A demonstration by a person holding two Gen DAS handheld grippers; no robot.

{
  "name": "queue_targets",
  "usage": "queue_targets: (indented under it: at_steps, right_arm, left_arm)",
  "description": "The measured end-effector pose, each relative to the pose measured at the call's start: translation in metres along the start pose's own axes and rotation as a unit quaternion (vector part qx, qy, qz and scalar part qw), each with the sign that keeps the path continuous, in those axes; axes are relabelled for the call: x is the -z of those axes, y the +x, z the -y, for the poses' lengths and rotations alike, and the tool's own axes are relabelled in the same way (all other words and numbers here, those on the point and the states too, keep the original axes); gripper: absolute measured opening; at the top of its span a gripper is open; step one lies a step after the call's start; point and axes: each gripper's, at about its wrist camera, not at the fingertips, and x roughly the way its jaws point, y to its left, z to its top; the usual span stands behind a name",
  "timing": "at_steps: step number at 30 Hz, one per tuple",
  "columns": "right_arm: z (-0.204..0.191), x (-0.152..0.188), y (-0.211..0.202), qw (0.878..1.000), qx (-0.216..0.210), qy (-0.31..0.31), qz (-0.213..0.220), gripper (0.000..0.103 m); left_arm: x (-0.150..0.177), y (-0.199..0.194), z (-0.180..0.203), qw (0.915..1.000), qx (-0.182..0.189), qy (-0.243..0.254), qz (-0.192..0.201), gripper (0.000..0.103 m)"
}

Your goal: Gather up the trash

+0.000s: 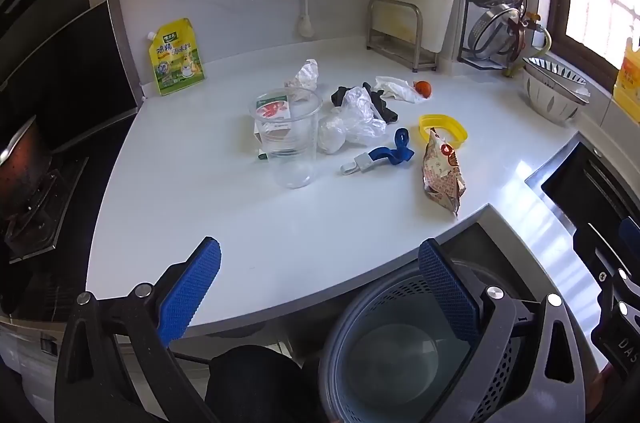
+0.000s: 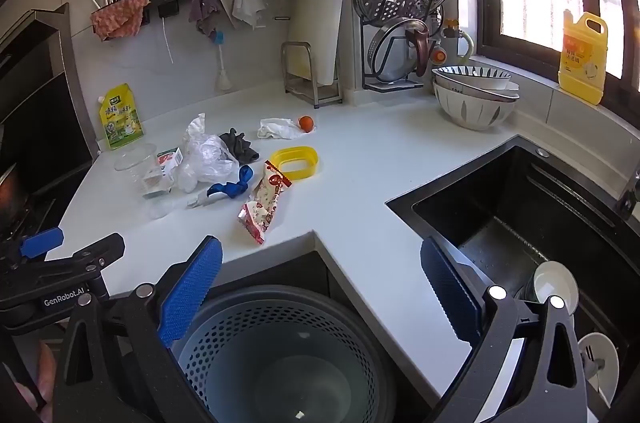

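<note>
White surface (image 1: 224, 223), L-shaped round a black sink (image 2: 520, 207). Grey perforated bin (image 2: 280, 355) below the surface's front edge, under both grippers. Trash clustered mid-surface: clear plastic cup (image 1: 289, 127) upright, small carton just behind it; crumpled clear plastic bag (image 1: 356, 119) just beside the cup, dark glove (image 2: 240, 145) behind the bag. Snack wrapper (image 1: 442, 171) lies flat, long axis running from the yellow ring (image 1: 442, 131) toward the front edge. Blue clip (image 1: 390, 153) near the wrapper. Left gripper (image 1: 320, 287) and right gripper (image 2: 320, 287): fingers spread wide, holding nothing.
</note>
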Motion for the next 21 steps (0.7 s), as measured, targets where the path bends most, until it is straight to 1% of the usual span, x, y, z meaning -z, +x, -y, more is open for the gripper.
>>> queue_targets:
  at_steps: [7,8,13,14,21]
  right_arm:
    - [0.0,0.0,-0.003,1.0,-0.001,0.0,0.003,0.095]
    - [0.0,-0.001,-0.003,1.0,-0.001,0.0,0.004,0.095]
    - [-0.004,0.0,-0.011,1.0,-0.002,-0.002,0.008,0.095]
    - [-0.004,0.0,-0.012,1.0,-0.003,-0.002,0.009,0.095]
    - [-0.004,-0.001,-0.014,1.0,-0.004,-0.001,0.011,0.095]
  left_arm:
    - [-0.001,-0.001,0.003,1.0,0.0,-0.002,0.001,0.097]
    - [-0.001,-0.01,-0.002,1.0,0.0,-0.003,0.002,0.097]
    - [0.0,-0.014,-0.001,1.0,0.0,-0.005,0.002,0.097]
    - [0.003,-0.009,-0.006,0.9999,0.002,-0.009,0.005,0.097]
    - [0.003,-0.012,-0.008,0.9999,0.002,-0.01,0.01,0.097]
